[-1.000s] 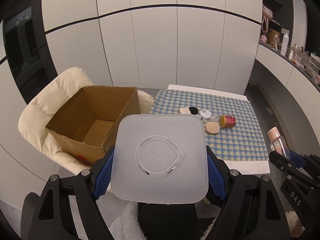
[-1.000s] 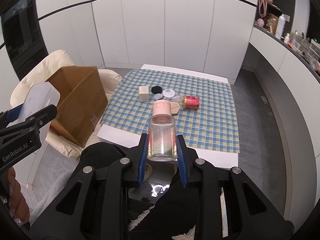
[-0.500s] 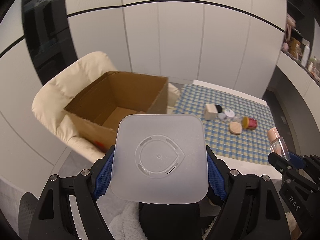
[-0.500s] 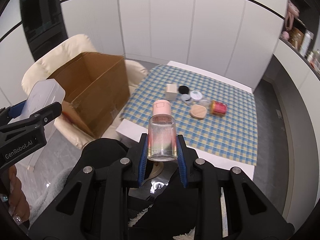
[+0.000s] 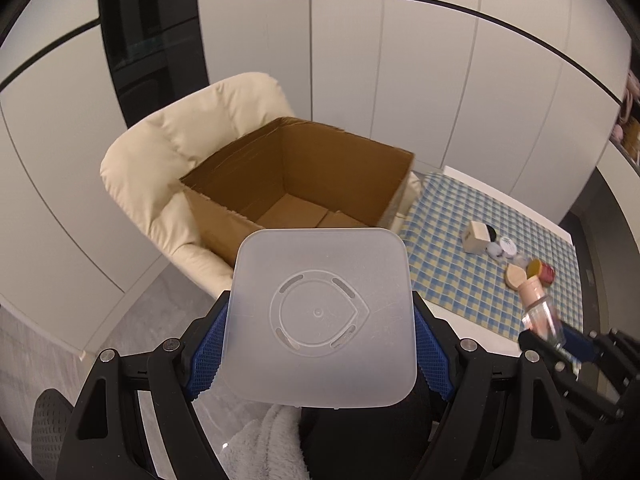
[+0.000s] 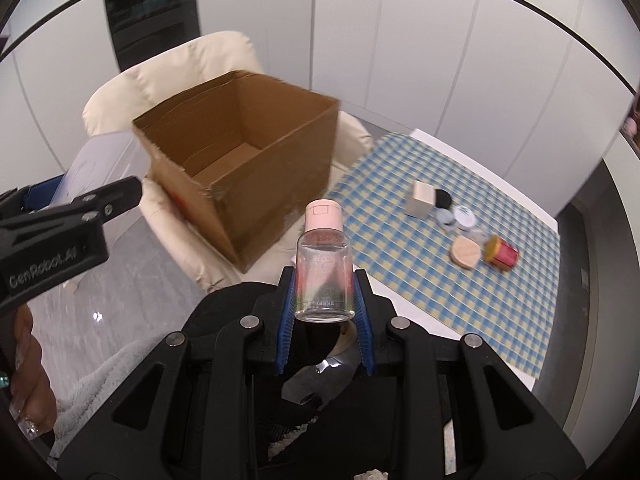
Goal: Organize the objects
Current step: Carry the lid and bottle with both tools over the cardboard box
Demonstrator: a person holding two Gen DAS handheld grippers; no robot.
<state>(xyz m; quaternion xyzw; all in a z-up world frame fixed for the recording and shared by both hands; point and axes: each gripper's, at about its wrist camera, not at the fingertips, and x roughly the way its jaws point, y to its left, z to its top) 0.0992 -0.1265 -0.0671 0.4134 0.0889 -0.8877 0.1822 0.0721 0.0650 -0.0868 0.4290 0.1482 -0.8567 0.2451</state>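
Blue pads of my left tool (image 5: 320, 346) are clamping a frosted plastic lid (image 5: 320, 316) wide across its edges; my right tool (image 6: 323, 300) is pinching a clear bottle (image 6: 323, 276) with a pink cap. I'm aiming both at the open cardboard box (image 5: 296, 196), upper centre on the cream chair (image 5: 160, 168). Best I'm releasing low inside, one at a time.

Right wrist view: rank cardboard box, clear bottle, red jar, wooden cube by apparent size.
1. cardboard box
2. clear bottle, though it is nearest the camera, which inflates it
3. and 4. red jar and wooden cube look alike; no ranking.
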